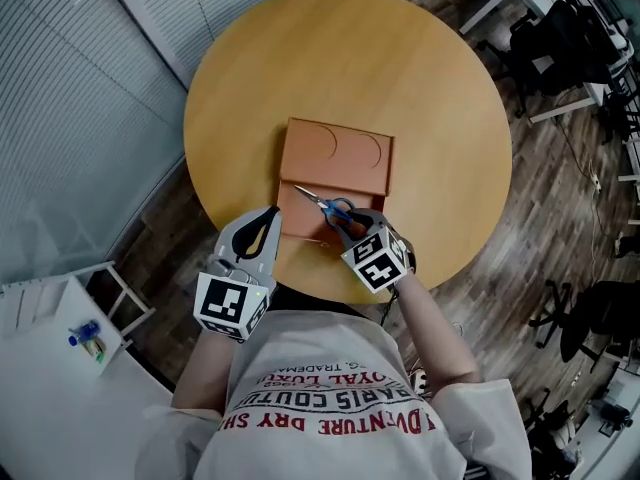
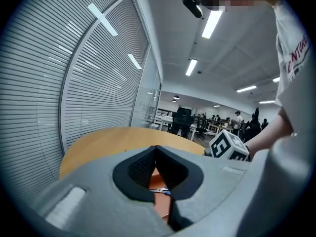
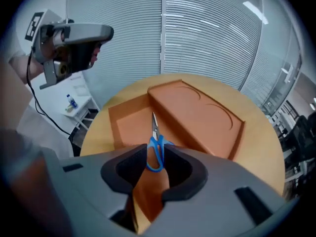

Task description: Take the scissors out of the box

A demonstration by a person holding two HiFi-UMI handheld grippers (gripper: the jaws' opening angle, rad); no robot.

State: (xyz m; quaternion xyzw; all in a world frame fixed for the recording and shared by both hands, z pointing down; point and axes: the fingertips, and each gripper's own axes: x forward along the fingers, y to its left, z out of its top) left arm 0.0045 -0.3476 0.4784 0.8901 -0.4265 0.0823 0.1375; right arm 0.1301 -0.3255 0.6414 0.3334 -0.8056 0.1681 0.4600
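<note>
Table [image 1: 440,88] of round pale wood carries an orange box [image 1: 335,158] with its lid open, on the side nearest me. Scissors [image 1: 330,206] with blue handles lie inside the box's open tray, close beside the lid; my right claw [image 3: 156,152] stands over them, jaws wide, with the handles between the pads but not pinched. My left claw [image 2: 156,149] is closed on nothing, just off the box's near left corner.

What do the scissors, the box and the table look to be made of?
Scissors: bright, shiny blades, apparently metal; glossy blue handles, likely plastic.
Box: matte orange-brown, with crisp edges and round outlines pressed into the lid. Probably card or moulded pulp; the look leaves it open.
Table: smooth, light wood-coloured top, possibly laminate.
</note>
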